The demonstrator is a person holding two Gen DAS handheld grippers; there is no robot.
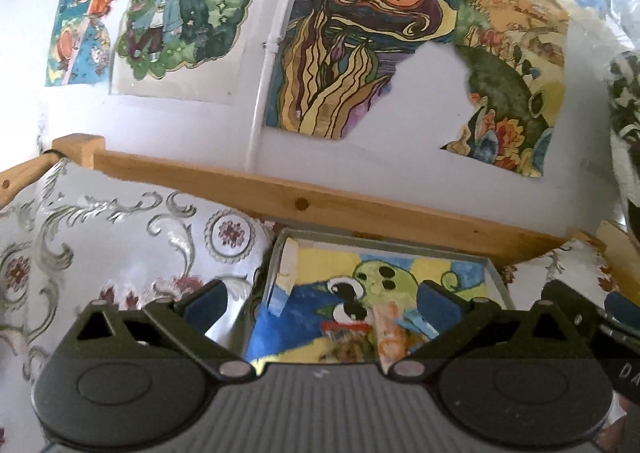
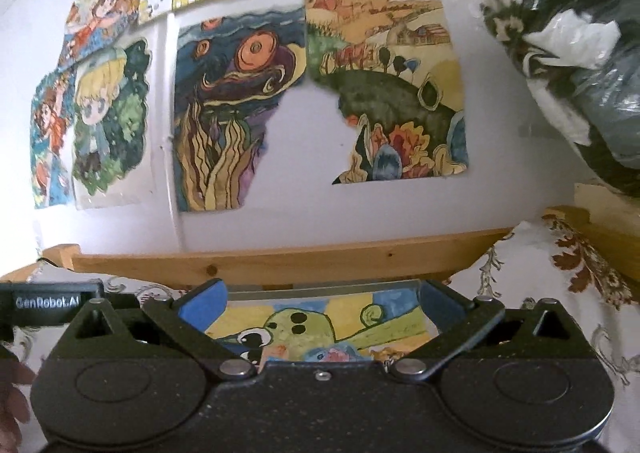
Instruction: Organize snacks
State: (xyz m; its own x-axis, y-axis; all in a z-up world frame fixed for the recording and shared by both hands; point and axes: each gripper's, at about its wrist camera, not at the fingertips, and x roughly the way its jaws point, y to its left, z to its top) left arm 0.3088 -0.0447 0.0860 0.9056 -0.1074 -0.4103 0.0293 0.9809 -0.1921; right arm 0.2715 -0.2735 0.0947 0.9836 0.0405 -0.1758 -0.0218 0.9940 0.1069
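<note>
Low in both wrist frames, a shallow grey tray (image 1: 276,265) lined with a painted frog picture sits on the patterned tablecloth (image 1: 120,237), its far edge just below the wooden rail (image 1: 304,193). Left gripper (image 1: 320,301) stands wide, nothing between its blue pads; it hangs over the tray's left part, left finger above the cloth outside the tray wall, right finger above the tray floor. Snack packets (image 1: 360,337), red, orange and blurred, lie in the tray's near part at lower centre of the left view, partly hidden by the gripper body; their number cannot be told. Right gripper (image 2: 320,303) is likewise wide and empty, straddling the tray (image 2: 320,288) near its far wall; a pale packet (image 2: 332,355) shows just above its body. Judgement: step in hand is a pick or nudge of packets inside the tray. To do it well, tilt the fingers down, straddle one packet across its narrow side, close gently. Hazards: tray wall at left, rail behind, the two grippers sitting near each other. Open room lies leftward over the cloth; a bulging plastic bag (image 2: 568,53) crowds the upper right.
</note>
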